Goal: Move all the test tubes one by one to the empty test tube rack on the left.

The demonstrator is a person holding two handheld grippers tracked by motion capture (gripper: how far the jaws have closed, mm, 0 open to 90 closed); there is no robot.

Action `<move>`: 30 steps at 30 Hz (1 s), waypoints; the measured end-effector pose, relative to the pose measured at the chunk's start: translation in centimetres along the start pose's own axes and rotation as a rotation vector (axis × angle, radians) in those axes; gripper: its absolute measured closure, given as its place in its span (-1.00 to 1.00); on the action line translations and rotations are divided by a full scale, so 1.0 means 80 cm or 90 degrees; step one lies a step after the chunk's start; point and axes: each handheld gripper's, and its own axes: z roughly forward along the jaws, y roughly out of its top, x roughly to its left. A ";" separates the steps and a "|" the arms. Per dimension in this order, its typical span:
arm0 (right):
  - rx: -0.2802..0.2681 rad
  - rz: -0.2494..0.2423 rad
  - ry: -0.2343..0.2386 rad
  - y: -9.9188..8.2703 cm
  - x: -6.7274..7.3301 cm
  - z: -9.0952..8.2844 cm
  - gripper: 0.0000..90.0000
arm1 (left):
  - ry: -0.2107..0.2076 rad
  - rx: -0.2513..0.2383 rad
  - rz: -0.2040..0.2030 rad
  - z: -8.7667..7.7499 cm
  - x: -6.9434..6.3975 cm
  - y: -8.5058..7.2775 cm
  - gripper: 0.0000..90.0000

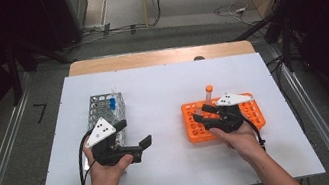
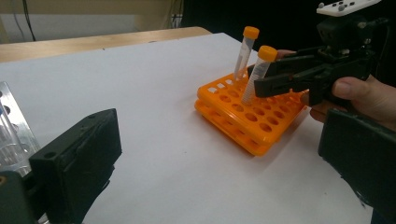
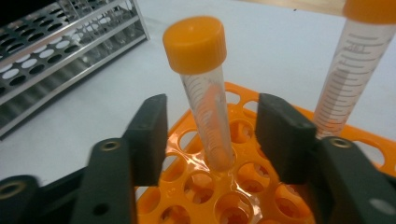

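Right gripper (image 3: 210, 140) closing around a tube in the orange rack (image 1: 195, 135)

The orange-capped tube (image 3: 205, 98) is leaning in its hole between jaws not yet touching it; an off-centre squeeze could tip it. Left gripper (image 1: 139, 147) is hovering open.
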 end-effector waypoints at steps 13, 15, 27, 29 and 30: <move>0.020 -0.013 -0.057 -0.011 0.006 0.018 0.59 | 0.000 0.003 0.007 0.001 0.000 0.000 -1.00; 0.017 -0.012 -0.057 -0.012 0.007 0.018 0.60 | -0.001 0.003 0.003 0.001 0.000 0.000 -1.00; -0.056 -0.022 -0.038 0.000 0.011 -0.013 0.60 | -0.009 -0.004 0.008 0.002 -0.005 0.001 -1.00; -0.061 -0.027 -0.032 0.003 0.016 -0.019 0.61 | -0.011 -0.004 0.011 0.002 -0.007 0.002 -1.00; -0.064 -0.030 -0.028 0.004 0.018 -0.022 0.61 | -0.014 -0.005 0.010 0.002 -0.007 0.002 -1.00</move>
